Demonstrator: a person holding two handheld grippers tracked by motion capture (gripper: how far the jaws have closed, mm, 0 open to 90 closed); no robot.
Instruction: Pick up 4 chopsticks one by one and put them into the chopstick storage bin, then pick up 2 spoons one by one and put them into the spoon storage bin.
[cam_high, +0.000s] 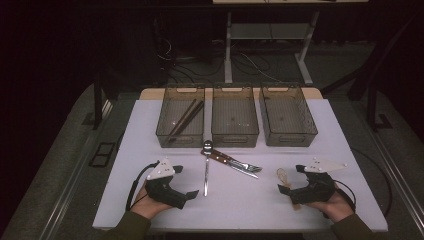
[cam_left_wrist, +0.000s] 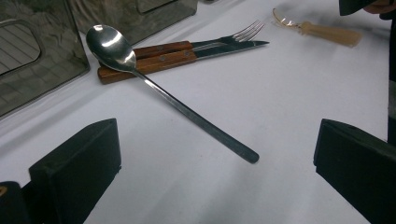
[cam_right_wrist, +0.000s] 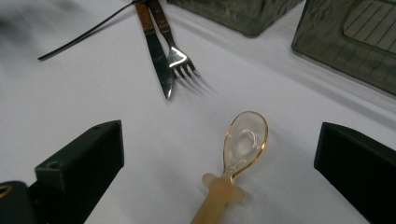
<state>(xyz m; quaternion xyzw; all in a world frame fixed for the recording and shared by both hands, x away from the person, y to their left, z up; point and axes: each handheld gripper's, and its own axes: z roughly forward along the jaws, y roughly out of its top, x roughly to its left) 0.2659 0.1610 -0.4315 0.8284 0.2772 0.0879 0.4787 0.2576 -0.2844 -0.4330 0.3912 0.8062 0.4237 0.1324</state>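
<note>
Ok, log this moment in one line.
left gripper open, near steel spoon | right gripper open, at clear spoon | nothing held

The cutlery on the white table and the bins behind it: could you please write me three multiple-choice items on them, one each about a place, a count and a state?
1. Where do the dark chopsticks lie?
A. left bin
B. middle bin
C. on the table

2. How many smoky translucent plastic bins stand in the row?
A. two
B. three
C. four

3. How do the left tongs stand?
A. shut on the long steel spoon
B. open, holding nothing
C. shut on the wooden-handled fork

Answers:
1 A, the high view shows them slanting inside the leftmost bin.
2 B, three stand side by side.
3 B, both jaws stand wide apart, with the spoon lying free on the table beyond them.
</note>
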